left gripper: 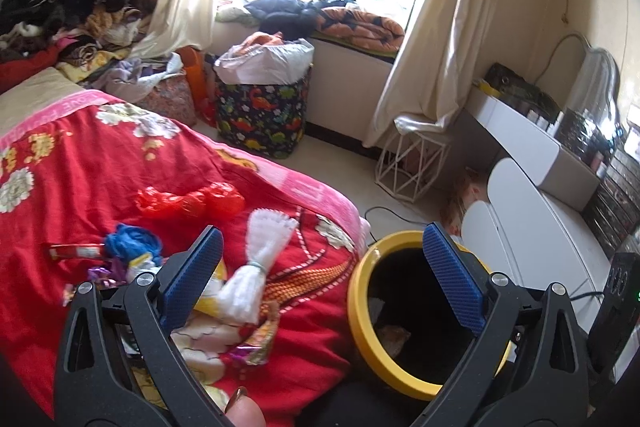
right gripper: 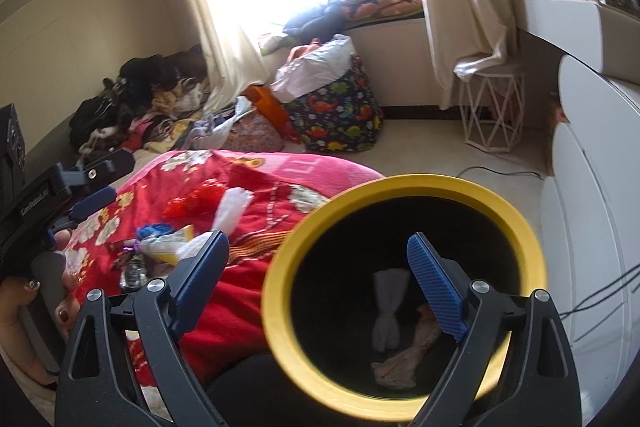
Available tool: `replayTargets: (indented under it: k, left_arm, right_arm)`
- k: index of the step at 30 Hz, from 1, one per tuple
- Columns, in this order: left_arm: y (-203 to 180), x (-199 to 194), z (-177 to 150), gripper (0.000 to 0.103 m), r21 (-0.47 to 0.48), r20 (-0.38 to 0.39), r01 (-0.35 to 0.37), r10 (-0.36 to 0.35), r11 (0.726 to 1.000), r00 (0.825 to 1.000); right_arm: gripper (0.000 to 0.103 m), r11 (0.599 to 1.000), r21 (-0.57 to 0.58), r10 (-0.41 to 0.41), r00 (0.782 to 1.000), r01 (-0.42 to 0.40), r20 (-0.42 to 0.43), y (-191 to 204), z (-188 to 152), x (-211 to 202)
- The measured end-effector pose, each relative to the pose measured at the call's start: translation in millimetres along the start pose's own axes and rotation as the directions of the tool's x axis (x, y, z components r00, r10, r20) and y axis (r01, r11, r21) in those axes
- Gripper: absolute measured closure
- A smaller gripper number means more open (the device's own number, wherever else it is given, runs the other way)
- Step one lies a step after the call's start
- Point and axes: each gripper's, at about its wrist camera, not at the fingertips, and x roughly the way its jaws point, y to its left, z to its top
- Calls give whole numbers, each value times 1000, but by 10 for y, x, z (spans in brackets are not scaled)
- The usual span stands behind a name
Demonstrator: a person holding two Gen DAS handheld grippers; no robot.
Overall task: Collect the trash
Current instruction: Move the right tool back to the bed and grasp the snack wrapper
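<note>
A bin with a yellow rim (left gripper: 362, 323) and black inside stands on the floor against the red bedspread (left gripper: 100, 179). Loose trash lies on the bedspread: a white tied bundle (left gripper: 256, 267), a red plastic bag (left gripper: 188, 201), a blue bag (left gripper: 132, 243), a red wrapper (left gripper: 74, 250) and a foil wrapper (left gripper: 256, 343). My left gripper (left gripper: 323, 239) is open and empty, spanning the bed edge and the bin. My right gripper (right gripper: 318, 241) hangs open and empty over the bin's rim (right gripper: 280, 267). Inside the bin lie a white tied bundle (right gripper: 386, 307) and a crumpled paper wrapper (right gripper: 404, 363).
A dinosaur-print basket (left gripper: 260, 119) stuffed with bags stands by the window. A white wire stool (left gripper: 412, 163), a white desk (left gripper: 532, 155) and a floor cable (left gripper: 396, 215) are to the right. Clothes (left gripper: 72, 11) are piled at the bed's far end.
</note>
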Motion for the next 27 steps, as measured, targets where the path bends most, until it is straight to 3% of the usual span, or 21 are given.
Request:
replayTargets:
  k: [14,27]
  left_arm:
    - [585,-236,108,11,-102,46,-81,87,991,995]
    - [1256,-453,85,11,-221,55,-181,198,958,979]
  right_arm:
    - [13,979,-159,117,990,-128,-74,858,-10,333]
    - [13,958,-221,143,973,-181,-181,1405,-172,780]
